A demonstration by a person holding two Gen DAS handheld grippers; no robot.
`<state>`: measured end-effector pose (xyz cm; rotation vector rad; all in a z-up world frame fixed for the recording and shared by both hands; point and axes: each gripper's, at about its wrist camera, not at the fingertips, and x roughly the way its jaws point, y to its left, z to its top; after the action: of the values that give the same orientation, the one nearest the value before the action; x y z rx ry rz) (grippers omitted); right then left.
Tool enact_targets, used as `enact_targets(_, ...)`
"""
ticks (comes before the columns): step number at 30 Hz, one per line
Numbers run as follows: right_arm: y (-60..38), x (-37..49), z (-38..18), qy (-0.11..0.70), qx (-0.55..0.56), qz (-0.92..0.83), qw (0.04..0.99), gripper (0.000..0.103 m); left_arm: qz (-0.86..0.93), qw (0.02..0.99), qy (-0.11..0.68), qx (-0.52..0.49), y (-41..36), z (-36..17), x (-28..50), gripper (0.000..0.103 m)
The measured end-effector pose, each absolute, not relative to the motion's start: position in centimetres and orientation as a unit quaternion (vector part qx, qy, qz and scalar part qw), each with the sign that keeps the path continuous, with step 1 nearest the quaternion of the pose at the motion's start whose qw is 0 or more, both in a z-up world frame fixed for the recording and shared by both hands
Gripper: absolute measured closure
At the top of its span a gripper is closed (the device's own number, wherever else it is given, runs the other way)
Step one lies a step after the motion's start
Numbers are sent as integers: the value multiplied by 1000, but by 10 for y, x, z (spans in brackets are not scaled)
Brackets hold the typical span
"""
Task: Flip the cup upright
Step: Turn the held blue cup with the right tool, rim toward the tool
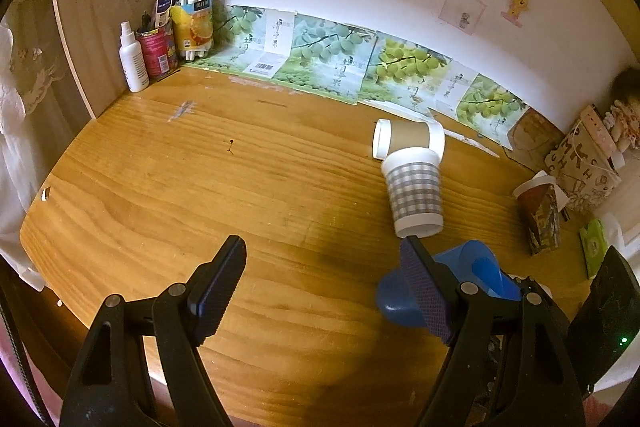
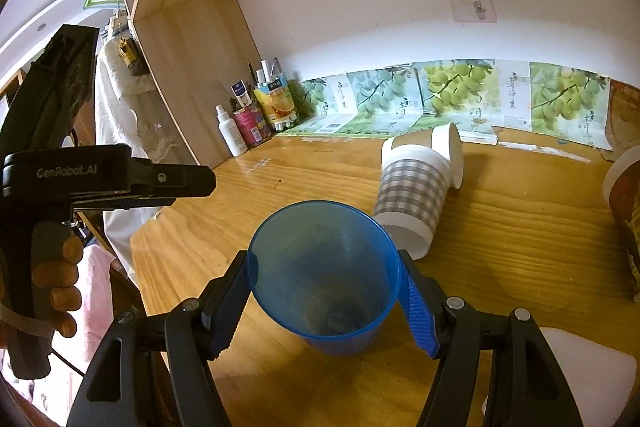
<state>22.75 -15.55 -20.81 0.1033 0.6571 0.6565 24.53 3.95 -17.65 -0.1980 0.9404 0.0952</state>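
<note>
A blue plastic cup (image 2: 324,275) stands mouth up between the fingers of my right gripper (image 2: 324,287), which is shut on it just above the wooden desk (image 2: 520,227). In the left wrist view the blue cup (image 1: 472,267) shows behind the right finger. My left gripper (image 1: 324,267) is open and empty over the desk (image 1: 200,187), left of the cup. A grey checked paper cup (image 1: 416,191) lies on its side; it also shows in the right wrist view (image 2: 412,195). A brown paper cup (image 1: 408,139) lies on its side behind it, also in the right wrist view (image 2: 424,143).
A printed paper cup (image 1: 540,211) stands at the right, upside down. A spray bottle (image 1: 134,61) and pen holders (image 1: 192,27) stand in the far left corner. Grape-print cards (image 1: 340,55) line the wall. A patterned paper bag (image 1: 580,163) sits at the far right.
</note>
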Motion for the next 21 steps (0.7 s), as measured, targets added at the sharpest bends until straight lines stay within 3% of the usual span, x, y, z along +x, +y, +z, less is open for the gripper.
enact_targets(21, -160, 197, -210, 321, 28, 269, 908, 33, -5, 883, 458, -100, 45, -173, 224, 21)
